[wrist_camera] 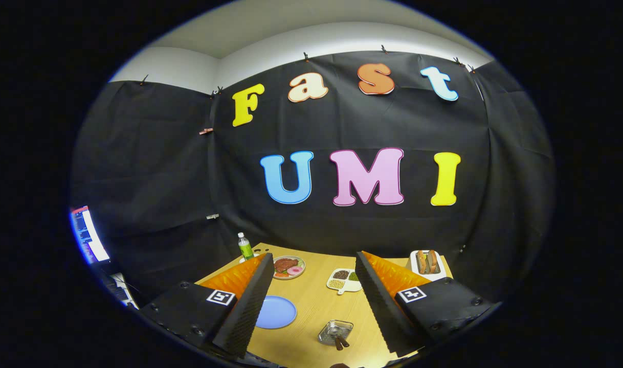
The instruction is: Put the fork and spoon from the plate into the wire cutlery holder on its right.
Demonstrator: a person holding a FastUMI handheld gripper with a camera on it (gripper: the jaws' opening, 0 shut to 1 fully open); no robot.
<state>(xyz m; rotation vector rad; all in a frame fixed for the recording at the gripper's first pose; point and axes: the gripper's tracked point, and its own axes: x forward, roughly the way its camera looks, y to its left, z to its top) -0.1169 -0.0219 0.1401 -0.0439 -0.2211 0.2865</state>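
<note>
My gripper (pixel 314 260) is open and held high over the wooden table (pixel 316 301), with nothing between its fingers. Down between the fingers lies a round blue plate (pixel 275 312), partly hidden behind the left finger; its visible part is bare. To the plate's right stands the wire cutlery holder (pixel 336 331). Two brown-handled utensils (pixel 340 342) stick out of it, their heads hidden inside, so I cannot tell fork from spoon.
Farther back on the table are a green bottle (pixel 245 247), a plate of toy food (pixel 288 267), a white divided dish of beans (pixel 343 280) and a white tray with hot dogs (pixel 427 262). A lit monitor (pixel 89 235) stands off to the left.
</note>
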